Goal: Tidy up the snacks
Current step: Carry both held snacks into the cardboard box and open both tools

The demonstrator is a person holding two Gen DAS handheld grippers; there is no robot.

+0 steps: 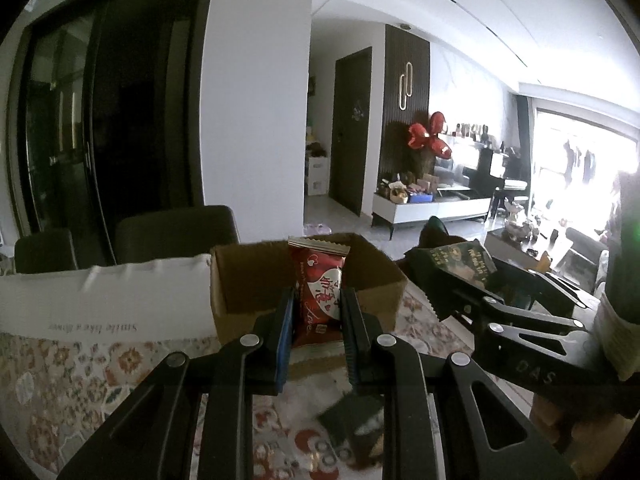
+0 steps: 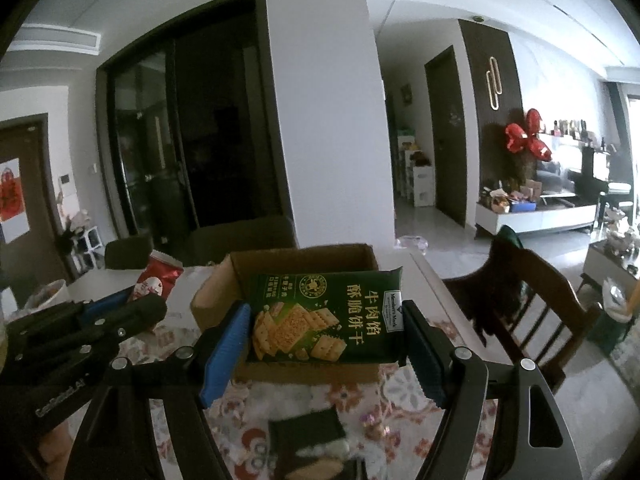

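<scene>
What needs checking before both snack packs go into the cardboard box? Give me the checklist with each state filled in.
1. Left tongs closed on the red snack pack: ok, pads press both sides.
2. Right tongs closed on the green cracker pack: ok, held flat by its edges.
3. Cardboard box open at the top: ok, flaps stand up.
4. Room inside the box: cannot tell, the packs hide its floor.
5. Both packs lifted clear of the tablecloth: ok.
6. Another dark pack on the cloth below the tongs: not ok, not yet picked up.
</scene>
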